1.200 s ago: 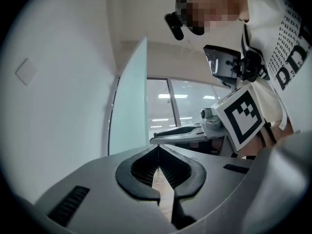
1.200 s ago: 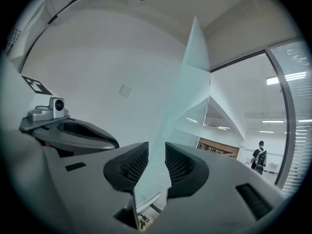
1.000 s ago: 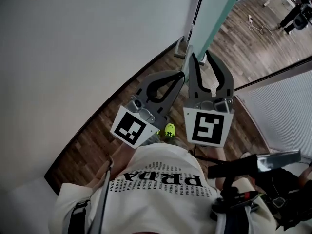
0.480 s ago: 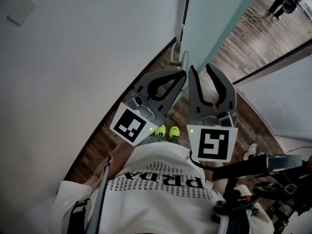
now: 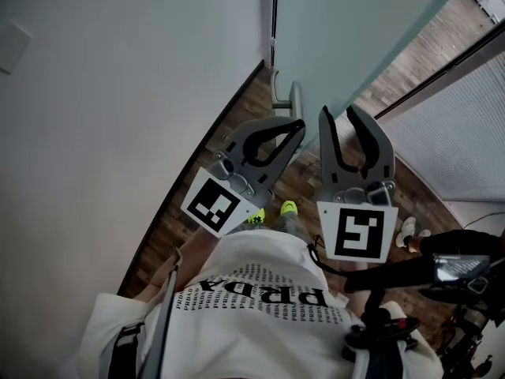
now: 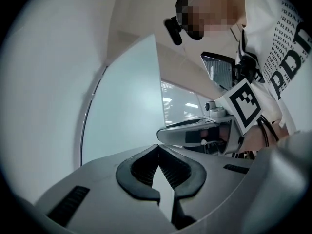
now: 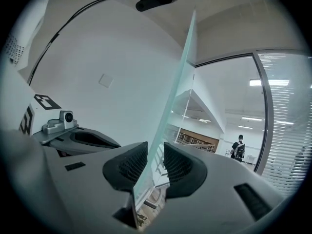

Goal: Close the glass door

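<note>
1. The glass door is a frosted, green-tinted pane at the top of the head view. It stands ajar, at an angle to the white wall, and its free edge points toward the person.
2. A metal handle juts from the door's lower part, just ahead of both grippers.
3. The right gripper has its jaws spread. In the right gripper view the pane's edge runs between them. I cannot tell whether either pad actually touches the glass.
4. The left gripper lies just beside the right one, on the wall side. Its jaw tips are pressed together and grasp nothing.
5. The wooden floor lies below, and a window with slatted blinds is to the right.
6. Beyond the door, a distant person stands in the hall.
</note>
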Motion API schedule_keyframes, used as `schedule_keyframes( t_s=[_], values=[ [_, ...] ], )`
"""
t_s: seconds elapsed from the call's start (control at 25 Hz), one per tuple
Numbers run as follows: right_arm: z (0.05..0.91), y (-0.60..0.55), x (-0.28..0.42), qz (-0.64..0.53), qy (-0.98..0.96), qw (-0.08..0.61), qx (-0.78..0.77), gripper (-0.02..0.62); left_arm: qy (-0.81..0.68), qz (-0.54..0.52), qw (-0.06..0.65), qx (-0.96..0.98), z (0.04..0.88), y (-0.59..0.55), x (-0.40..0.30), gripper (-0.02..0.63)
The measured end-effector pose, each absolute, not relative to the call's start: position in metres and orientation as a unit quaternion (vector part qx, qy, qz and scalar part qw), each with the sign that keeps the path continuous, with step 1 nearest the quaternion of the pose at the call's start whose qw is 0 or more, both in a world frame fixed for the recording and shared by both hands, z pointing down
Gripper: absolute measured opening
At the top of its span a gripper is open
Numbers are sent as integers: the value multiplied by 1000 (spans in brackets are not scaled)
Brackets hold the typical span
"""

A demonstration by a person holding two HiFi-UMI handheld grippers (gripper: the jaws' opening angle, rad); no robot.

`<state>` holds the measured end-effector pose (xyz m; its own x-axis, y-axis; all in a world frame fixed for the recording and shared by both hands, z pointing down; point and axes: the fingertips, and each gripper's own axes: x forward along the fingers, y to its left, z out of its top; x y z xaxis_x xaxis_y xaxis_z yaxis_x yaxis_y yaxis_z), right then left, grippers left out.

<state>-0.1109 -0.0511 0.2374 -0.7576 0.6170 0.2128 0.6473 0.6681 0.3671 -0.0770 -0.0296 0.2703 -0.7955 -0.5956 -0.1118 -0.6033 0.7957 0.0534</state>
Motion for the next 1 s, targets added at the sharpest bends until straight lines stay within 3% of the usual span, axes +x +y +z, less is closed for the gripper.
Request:
schedule_keyframes(
  t_s=[1.0],
  values=[
    [245, -51, -117, -291, -901, 21, -322, 80, 943, 67, 68, -320, 276, -27, -73, -6]
  ],
)
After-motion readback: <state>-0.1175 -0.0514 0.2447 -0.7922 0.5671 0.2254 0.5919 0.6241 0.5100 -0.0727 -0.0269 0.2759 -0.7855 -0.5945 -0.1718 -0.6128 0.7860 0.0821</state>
